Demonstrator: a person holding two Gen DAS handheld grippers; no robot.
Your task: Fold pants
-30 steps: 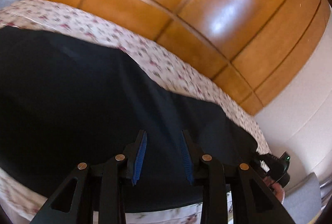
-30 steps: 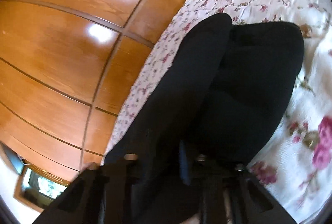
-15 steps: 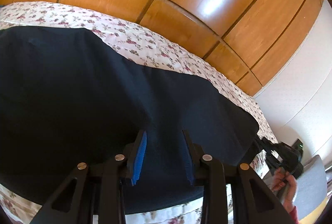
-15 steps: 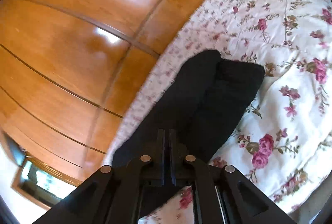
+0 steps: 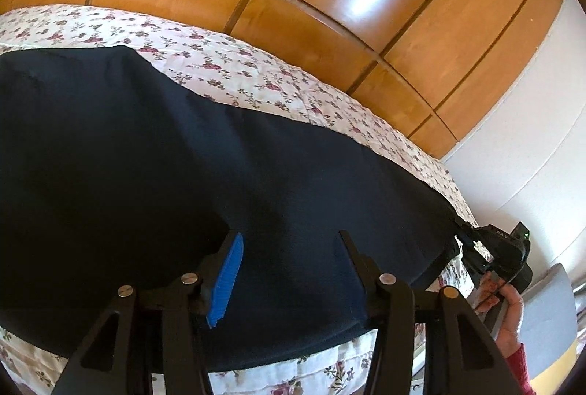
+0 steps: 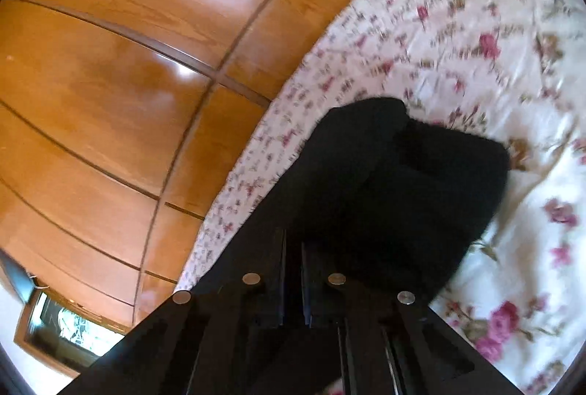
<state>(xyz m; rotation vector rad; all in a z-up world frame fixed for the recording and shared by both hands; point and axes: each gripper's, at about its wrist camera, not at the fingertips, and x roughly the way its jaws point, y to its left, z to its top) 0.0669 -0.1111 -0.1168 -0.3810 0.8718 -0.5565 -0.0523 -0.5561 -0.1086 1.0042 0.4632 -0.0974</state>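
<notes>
left wrist view: left claw (image 5: 289,259) jaws opening, nothing between them, dark pants (image 5: 183,175) lie flat on the floral bed (image 5: 256,72) just under the tips. pants' long axis runs along the bed's near edge, one end off frame left, other end at the bed's right corner where the right claw (image 5: 472,248) sits, a hand (image 5: 509,307) on its handle. right wrist view: right claw (image 6: 293,248) jaws closed with dark cloth at them; whether the pants (image 6: 384,182) are pinched, cannot tell. pants stretch away from it, far end doubled over. judgement: mid-fold, left just released. next move needs a fresh left grip on an edge, then a fold across the long axis.
</notes>
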